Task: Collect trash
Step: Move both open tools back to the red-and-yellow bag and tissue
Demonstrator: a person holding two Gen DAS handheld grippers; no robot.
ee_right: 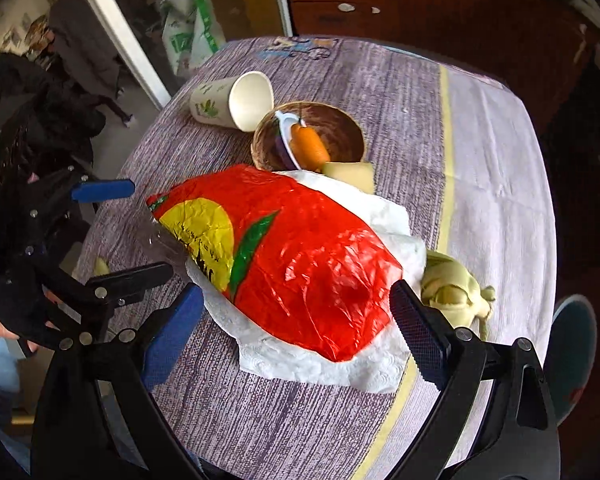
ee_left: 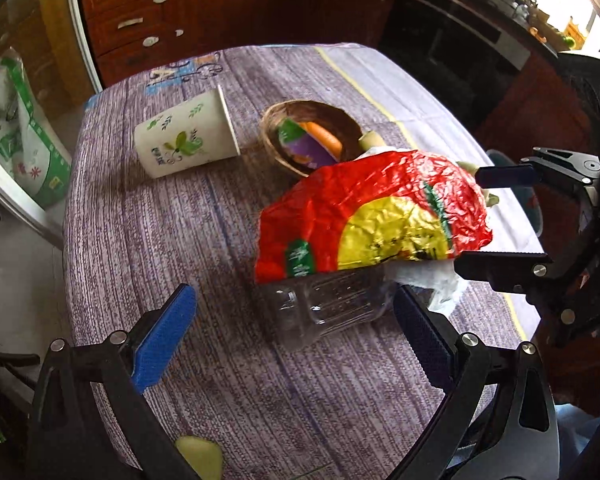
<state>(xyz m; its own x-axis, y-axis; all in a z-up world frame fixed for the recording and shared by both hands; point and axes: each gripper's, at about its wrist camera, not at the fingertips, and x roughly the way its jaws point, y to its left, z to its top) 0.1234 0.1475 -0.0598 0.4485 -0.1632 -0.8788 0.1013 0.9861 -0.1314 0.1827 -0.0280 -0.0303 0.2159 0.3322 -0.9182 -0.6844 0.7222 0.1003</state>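
A red and yellow snack bag [ee_left: 372,212] [ee_right: 300,264] lies crumpled on a white paper towel [ee_right: 340,364] in the middle of the table. A clear plastic bottle [ee_left: 328,300] sticks out from under the bag. My left gripper [ee_left: 296,332] [ee_right: 120,236] is open above the bottle, its blue pads well apart and touching nothing. My right gripper [ee_right: 296,336] [ee_left: 504,220] is open over the bag's other end, one finger on each side, not pressing. A paper cup [ee_left: 184,136] [ee_right: 232,100] lies on its side behind.
A woven bowl [ee_left: 340,120] [ee_right: 340,124] holds a carrot and a purple wrapper. A pale green husk [ee_right: 456,288] and a yellowish chunk [ee_right: 348,172] lie beside the towel. Another yellow scrap [ee_left: 200,456] sits near the front edge. A teal stool [ee_right: 572,360] stands off the right edge.
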